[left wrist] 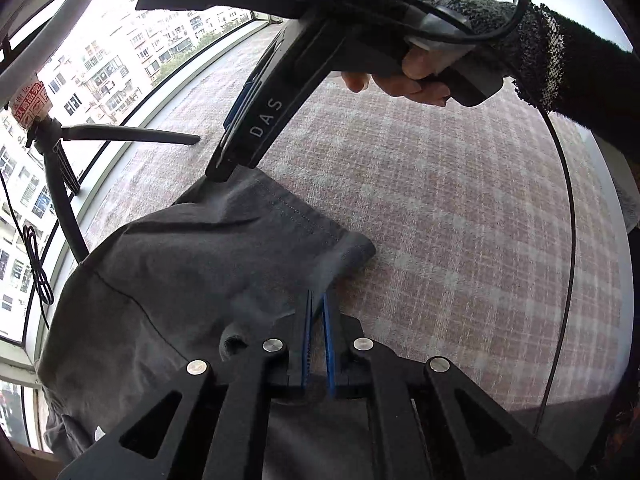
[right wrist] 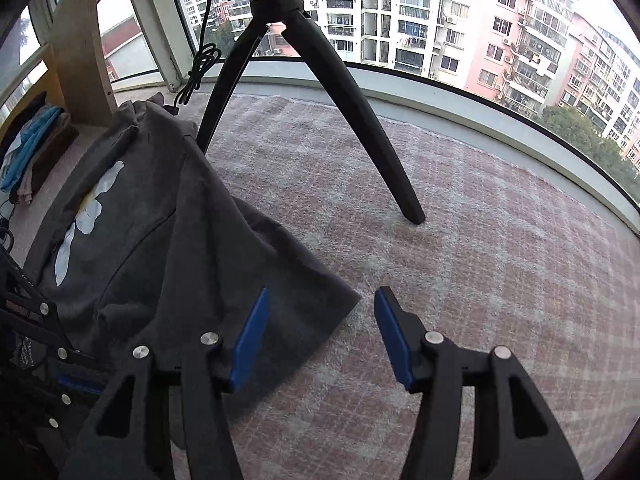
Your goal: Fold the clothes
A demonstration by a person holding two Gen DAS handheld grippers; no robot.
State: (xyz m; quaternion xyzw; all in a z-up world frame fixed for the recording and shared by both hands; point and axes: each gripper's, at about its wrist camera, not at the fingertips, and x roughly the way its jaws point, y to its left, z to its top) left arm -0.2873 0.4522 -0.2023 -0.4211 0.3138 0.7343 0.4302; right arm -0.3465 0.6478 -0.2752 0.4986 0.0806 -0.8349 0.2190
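A dark grey T-shirt (left wrist: 180, 272) with a white print (right wrist: 90, 208) lies bunched on the left of a pink plaid cloth (left wrist: 440, 220). My left gripper (left wrist: 318, 296) is shut on a fold of the shirt's near edge, and grey fabric runs in between its blue pads (left wrist: 329, 344). A hand holds my right gripper (left wrist: 218, 172), whose tip is at the shirt's far hem. In the right wrist view that gripper (right wrist: 322, 300) is open, with a corner of the T-shirt (right wrist: 160, 240) under its left pad (right wrist: 252, 336) and bare plaid cloth (right wrist: 440, 240) under the gap.
A black tripod (right wrist: 360, 120) stands on the cloth by the window, one leg beside the shirt. A black cable (right wrist: 200, 68) hangs from it. Folded clothes (right wrist: 28, 152) lie at the far left. The white window sill (right wrist: 480, 108) bounds the cloth.
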